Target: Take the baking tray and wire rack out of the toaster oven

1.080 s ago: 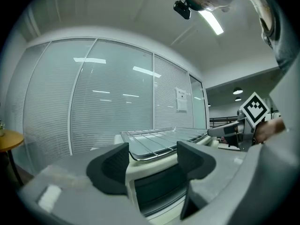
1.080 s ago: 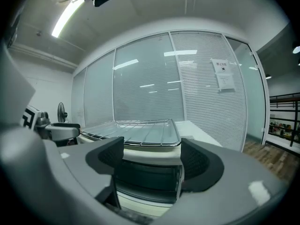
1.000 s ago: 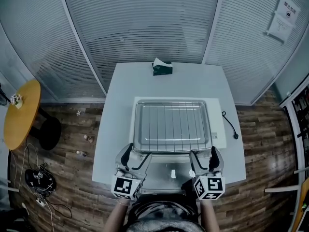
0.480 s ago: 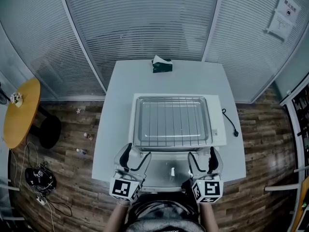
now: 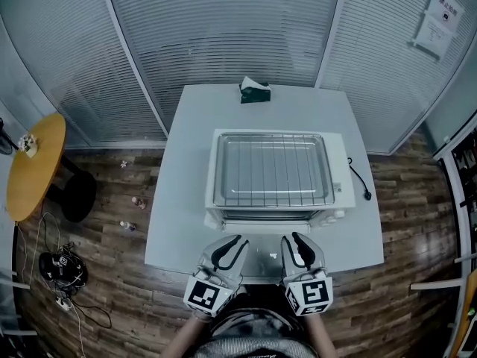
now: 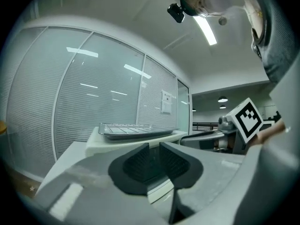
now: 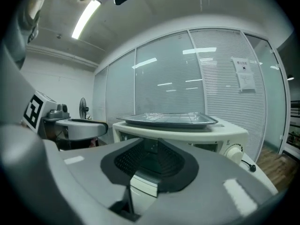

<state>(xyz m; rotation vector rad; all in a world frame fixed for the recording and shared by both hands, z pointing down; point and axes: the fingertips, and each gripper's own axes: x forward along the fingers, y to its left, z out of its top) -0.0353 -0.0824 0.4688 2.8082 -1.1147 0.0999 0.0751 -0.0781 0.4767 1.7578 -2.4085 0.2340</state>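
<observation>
As their jaws had just been closing, the left claw (image 6: 154,146) and right claw (image 7: 149,143) stood with a narrow gap, nothing between the pads. Just beyond, the rack (image 5: 274,168) lay in the tray (image 5: 219,171) atop the oven (image 5: 340,176), on the table (image 5: 192,162).

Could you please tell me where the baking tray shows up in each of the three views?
Head view: baking tray at centre, atop the toaster oven.
Left gripper view: tray left of centre, just above the jaws.
Right gripper view: tray at centre, just above the jaws.
Shared landmark: the paper notice on the glass wall.
</observation>
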